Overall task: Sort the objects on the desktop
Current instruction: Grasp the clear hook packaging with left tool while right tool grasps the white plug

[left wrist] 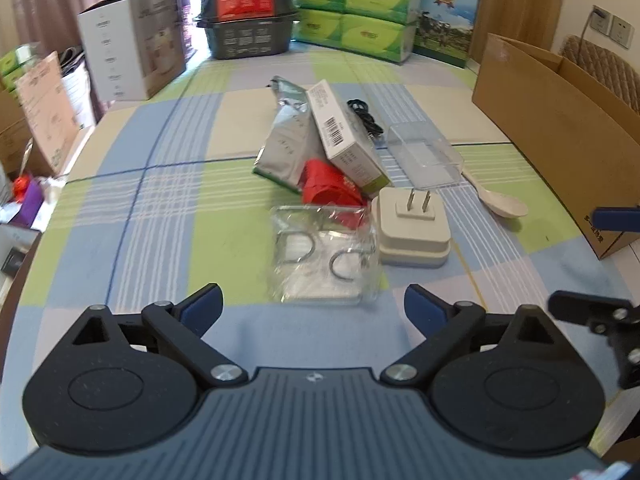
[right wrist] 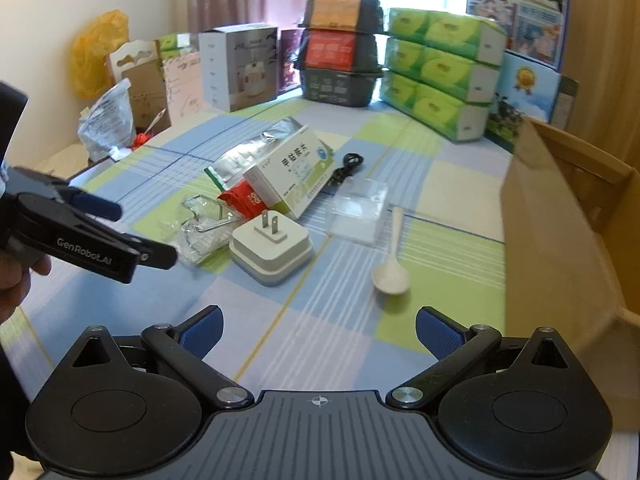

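Left gripper (left wrist: 313, 307) spread wide, empty, just short of the clear hook packet (left wrist: 324, 254); right gripper (right wrist: 319, 332) also released near the spoon (right wrist: 392, 264). Packet's slippery: approach low, pinch an edge, avoid the plug adapter (left wrist: 414, 228).

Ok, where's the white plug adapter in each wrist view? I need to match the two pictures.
Left wrist: plug adapter right of centre, prongs up, beside the clear bag.
Right wrist: plug adapter left of centre, right of the same bag.
Shared landmark: the white spoon, right of the adapter in both.
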A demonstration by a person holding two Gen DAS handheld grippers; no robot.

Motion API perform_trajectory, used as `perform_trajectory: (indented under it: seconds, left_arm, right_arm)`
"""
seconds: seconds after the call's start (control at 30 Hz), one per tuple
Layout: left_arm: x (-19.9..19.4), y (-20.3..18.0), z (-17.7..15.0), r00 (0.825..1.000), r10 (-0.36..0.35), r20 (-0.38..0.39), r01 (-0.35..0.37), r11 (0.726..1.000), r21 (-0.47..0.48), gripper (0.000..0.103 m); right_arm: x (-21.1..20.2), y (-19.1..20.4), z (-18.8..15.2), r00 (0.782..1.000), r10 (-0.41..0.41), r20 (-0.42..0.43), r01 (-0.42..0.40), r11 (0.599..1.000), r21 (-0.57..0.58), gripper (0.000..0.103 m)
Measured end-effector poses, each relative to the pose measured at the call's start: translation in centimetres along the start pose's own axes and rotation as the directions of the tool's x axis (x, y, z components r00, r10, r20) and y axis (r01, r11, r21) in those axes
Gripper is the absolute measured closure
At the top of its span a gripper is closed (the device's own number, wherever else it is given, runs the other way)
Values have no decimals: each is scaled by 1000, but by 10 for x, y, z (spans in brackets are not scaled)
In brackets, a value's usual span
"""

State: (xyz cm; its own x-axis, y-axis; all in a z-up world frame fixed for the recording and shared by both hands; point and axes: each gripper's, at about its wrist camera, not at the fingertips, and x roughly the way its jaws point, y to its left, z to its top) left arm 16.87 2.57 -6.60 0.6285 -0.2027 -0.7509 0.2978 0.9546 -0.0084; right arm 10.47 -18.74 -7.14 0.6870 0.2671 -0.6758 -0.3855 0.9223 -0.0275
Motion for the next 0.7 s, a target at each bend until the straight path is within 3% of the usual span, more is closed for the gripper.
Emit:
perform_trajectory:
  seconds: [0.13, 0.43, 0.5, 0.7]
  left_arm:
    - [17, 1, 9, 1000, -13, 2, 13, 1000, 20, 14]
    - [45, 4, 18, 998, -66, -4, 66, 994, 89, 21]
    - [50, 7, 20, 996, -85, -9, 85, 992, 93, 37]
    - [46, 18, 19, 997, -80, -7, 80, 993, 81, 44]
  right_arm:
    - [23, 2, 6, 1000, 29, -10, -29, 999, -45, 10]
    - [66, 5, 17, 993, 116, -17, -118, 974, -195, 13]
    - [75, 8, 20, 991, 132, -21, -133, 963, -236, 12]
    - [100, 10, 33, 984, 174, -28, -175, 942, -286, 12]
